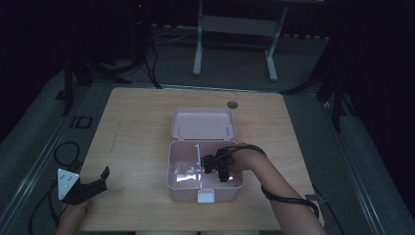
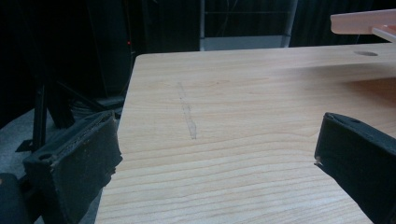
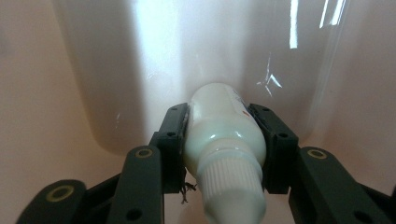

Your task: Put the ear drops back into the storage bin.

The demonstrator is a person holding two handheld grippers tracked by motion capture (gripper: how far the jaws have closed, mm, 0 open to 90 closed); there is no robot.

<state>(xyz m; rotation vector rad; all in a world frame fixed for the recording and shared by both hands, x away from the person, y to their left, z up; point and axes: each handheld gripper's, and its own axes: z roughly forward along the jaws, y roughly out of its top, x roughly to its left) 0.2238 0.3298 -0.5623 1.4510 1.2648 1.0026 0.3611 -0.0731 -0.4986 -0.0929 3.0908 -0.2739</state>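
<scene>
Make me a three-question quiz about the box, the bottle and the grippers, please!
1. Where is the right gripper?
A. inside the box
B. on the floor
C. on the lid

2. What colour is the bottle?
A. blue
B. white
C. black

3. What is the left gripper doing?
A. squeezing the bottle
C. closing the lid
B. open, holding nothing

Answers:
1 A, the high view shows it reaching down into the open pink box.
2 B, the right gripper view shows a white bottle with a ribbed white cap between the jaws.
3 B, the left gripper view shows its jaws wide apart over bare table.
</scene>
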